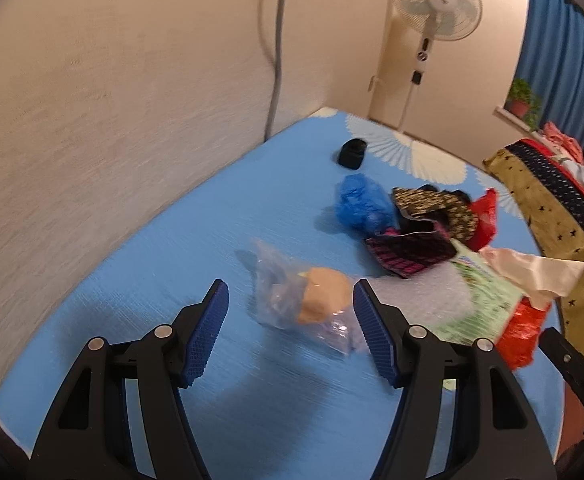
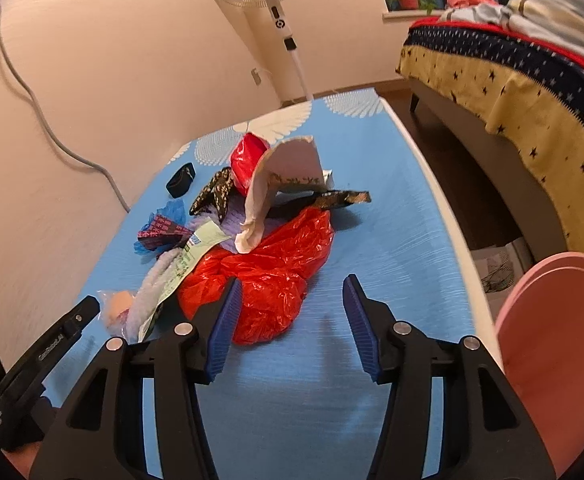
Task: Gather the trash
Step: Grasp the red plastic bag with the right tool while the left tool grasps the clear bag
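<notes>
Both pairs of jaws stand released, holding nothing. The left gripper point(image 1: 290, 312) hangs above the near part of the tabletop point(image 1: 139, 280), with a clear bag point(image 1: 292, 292) holding something tan lying just ahead of its fingers. The right gripper point(image 2: 287, 312) hovers with its left finger close over a red plastic bag point(image 2: 275, 276), which lies near the middle of the tabletop's width.

Beyond the two bags, towards the far end, the heap goes on: a white paper scrap point(image 2: 279, 184), a green printed wrapper point(image 2: 189, 256), dark patterned wrappers point(image 2: 215, 194) and a blue bag point(image 1: 358, 202).

All of it looks light, soft and crumply. Film like this is probably slippery, so a raised fold or bunched ridge is the best hold; flat spots would likely slide away.
</notes>
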`<state>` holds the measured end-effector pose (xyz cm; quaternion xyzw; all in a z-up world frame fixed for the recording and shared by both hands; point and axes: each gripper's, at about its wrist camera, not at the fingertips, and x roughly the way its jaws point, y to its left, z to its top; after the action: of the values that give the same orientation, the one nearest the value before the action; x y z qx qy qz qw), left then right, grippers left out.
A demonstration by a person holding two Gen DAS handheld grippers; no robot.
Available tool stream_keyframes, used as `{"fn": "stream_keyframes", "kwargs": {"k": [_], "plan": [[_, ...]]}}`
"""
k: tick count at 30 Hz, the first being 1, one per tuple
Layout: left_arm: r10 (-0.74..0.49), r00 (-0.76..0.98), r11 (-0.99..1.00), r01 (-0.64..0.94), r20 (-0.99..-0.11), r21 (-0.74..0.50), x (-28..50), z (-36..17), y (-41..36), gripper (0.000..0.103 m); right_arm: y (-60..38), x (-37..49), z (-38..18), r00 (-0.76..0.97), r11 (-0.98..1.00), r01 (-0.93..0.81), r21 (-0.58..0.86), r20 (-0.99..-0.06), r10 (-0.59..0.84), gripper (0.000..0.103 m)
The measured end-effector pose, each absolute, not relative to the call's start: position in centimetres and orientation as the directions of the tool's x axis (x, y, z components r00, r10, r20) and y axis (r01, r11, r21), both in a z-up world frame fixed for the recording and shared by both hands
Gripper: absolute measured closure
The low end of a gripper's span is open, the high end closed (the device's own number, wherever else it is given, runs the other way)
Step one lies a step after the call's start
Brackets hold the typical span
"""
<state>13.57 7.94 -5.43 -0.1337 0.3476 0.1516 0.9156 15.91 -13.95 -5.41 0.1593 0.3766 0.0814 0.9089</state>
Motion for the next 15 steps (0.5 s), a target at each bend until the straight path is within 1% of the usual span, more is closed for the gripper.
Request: {"fn": "stream_keyframes", "kwargs": {"k": [4,7,8,12,15], "plan": [[0.182,0.690,0.905,-0.397,-0.701,-0.155,14.6,-6.3,8.8,0.040,-13.8,16.4,-5.8,0.698,0.932,-0.036,0.360,-0.659,0.282,0.045],[0.177,0.685,0.897,-0.407,-0.707,-0.170,15.0,-6.6,9.4,0.041,-13.8,16.8,-6.1,0.693,0.930,-0.043,0.366,-0.659,0.291,0.045],[0.169,0.679,0.892,-0.413,-0.715,-0.181,15.1,-6.8,9.7,0.045,-13.8,16.8,-6.1,0.693,0.929,-0.046,0.368,-0.658,0.295,0.045],[0.115,0.663,0.880,-0.414,-0.740,-0.234,15.3,-7.7,10.1,0.054,-13.5,16.9,-6.4,0.689,0.927,-0.067,0.370,-0.655,0.311,0.045],[0.098,0.669,0.890,-0.391,-0.737,-0.237,15.4,-7.7,9.7,0.066,-13.2,17.0,-6.5,0.683,0.927,-0.090,0.365,-0.654,0.324,0.046]]}}
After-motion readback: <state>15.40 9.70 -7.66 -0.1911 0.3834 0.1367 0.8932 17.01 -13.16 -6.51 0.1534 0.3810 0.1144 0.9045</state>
